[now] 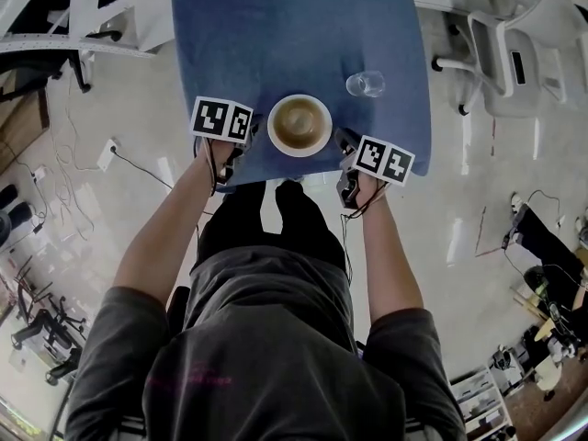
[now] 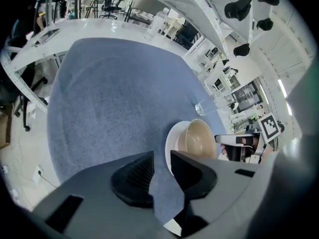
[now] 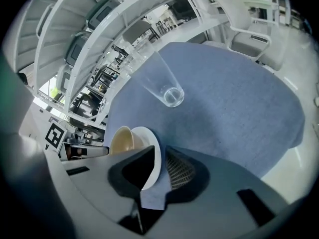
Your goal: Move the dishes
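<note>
Plate with bowl at 6 o'clock edge of surface. Right tool pinches rim at 4 o'clock. Left tool spread, empty, at 9 o'clock. Likely step: one-tool lift. Next: keep plate level, avoid glass at 2 o'clock.

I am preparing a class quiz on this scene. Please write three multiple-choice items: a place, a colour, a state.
1. Where does the glass stand?
A) on the table, apart from the plate
B) on the plate
C) on the floor

2. What colour is the table top?
A) red
B) blue
C) green

3. How are the left gripper's jaws?
A) shut on the glass
B) shut, nothing between
C) apart, gripping nothing

Answers: 1 A, it stands alone beyond the plate; 2 B, the top is blue; 3 C, a gap shows between them.
</note>
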`<state>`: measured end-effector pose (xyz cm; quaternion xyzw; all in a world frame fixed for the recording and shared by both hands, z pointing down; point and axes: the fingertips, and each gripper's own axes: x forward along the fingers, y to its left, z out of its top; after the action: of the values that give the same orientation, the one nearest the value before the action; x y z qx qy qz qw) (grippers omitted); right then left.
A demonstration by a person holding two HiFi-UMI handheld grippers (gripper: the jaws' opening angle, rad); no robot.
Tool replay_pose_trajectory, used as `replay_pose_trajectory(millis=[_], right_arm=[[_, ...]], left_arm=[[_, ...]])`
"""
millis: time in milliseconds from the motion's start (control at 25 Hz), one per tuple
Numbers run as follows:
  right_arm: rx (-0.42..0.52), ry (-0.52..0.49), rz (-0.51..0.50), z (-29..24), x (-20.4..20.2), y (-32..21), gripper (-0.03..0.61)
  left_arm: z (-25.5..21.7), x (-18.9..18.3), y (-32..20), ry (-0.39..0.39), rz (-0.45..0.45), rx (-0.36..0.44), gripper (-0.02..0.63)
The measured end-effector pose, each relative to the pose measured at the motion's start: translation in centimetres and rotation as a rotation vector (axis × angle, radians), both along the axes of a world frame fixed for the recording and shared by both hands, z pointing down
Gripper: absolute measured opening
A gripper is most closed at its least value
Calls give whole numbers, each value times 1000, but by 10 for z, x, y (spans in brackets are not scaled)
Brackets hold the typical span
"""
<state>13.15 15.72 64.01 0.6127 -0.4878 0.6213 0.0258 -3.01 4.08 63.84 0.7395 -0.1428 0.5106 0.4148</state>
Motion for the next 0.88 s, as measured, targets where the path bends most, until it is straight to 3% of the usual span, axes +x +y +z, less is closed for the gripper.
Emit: replay_pose_trajectory(millis=[520,880], right_arm=[[89,31,-92,-46,4,15,51],[231,117,-182,-111,-31,-5,51]], left_arm=[[-56,-46,-10,34,-176,160,103],[-141,-59,-18,216,-157,381,103]])
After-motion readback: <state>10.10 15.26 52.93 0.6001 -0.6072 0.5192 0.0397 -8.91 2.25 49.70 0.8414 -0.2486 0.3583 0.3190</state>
